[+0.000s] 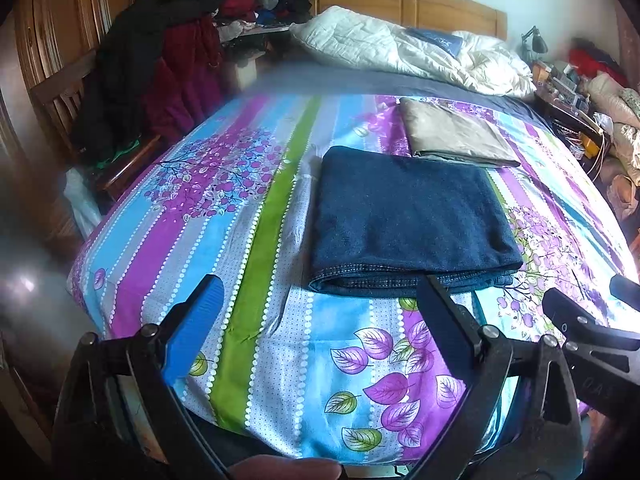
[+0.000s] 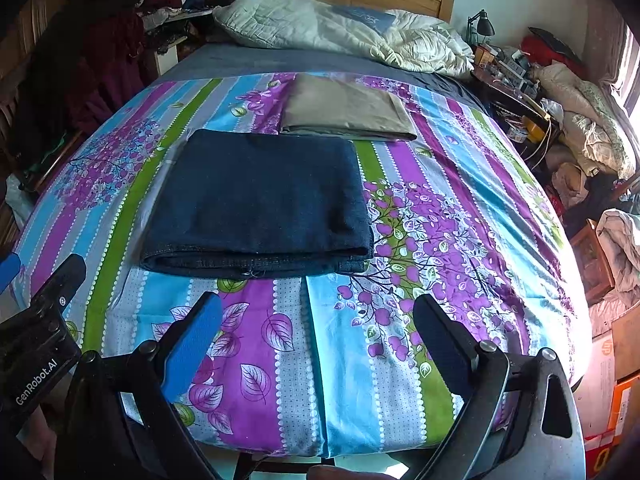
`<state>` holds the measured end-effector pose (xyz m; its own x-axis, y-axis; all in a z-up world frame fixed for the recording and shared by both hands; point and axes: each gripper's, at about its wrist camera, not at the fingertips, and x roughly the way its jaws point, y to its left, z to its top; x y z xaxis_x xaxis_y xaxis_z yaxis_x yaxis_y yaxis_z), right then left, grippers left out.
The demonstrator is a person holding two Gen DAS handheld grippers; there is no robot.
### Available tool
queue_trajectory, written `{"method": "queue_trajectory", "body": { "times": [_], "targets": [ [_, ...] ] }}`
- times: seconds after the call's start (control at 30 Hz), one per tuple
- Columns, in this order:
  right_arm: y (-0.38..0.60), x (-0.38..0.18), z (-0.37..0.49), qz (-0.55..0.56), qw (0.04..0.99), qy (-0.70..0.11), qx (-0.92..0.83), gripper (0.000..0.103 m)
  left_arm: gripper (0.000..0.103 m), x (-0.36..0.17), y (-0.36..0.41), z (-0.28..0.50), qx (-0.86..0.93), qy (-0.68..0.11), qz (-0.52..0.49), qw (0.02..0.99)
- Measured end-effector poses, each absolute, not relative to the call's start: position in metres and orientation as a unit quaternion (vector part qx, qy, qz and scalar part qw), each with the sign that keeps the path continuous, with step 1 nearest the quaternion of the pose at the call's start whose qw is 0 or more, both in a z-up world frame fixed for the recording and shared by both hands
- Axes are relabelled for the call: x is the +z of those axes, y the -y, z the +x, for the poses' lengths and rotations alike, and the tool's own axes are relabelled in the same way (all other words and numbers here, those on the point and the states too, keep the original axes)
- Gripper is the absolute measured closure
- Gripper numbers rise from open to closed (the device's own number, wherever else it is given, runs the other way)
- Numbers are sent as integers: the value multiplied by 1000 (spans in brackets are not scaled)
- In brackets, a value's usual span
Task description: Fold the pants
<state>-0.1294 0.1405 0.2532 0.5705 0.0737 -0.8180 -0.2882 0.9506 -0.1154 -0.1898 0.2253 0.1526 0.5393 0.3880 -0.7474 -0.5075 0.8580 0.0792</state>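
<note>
The dark blue denim pants (image 2: pixel 258 200), folded into a thick rectangle, lie mid-bed on the striped floral bedsheet (image 2: pixel 440 220), just before a folded beige cloth (image 2: pixel 344 110), so the folding looks finished. Their stitched fold faces the foot edge, long axis crosswise. The left gripper (image 1: pixel 320 320) and right gripper (image 2: pixel 318 334) hover released over the foot edge, grasping nothing.

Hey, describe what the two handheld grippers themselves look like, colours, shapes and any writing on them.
Both look alike. The left gripper and right gripper each have a black frame with silver pivot pins and two tapered fingers: one faced with a ribbed blue pad, the other plain black. In the right wrist view, the left gripper's black body carries white lettering reading GenRobot.AI. No cables or sleeves show.
</note>
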Motion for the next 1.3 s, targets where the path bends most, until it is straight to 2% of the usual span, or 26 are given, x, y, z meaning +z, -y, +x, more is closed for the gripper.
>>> {"method": "queue_trajectory", "body": {
  "times": [1.3],
  "targets": [
    [-145,253,-132,-105,877,-451,128,5,6,150,-229,-191,246,-409,-77,875]
  ]
}}
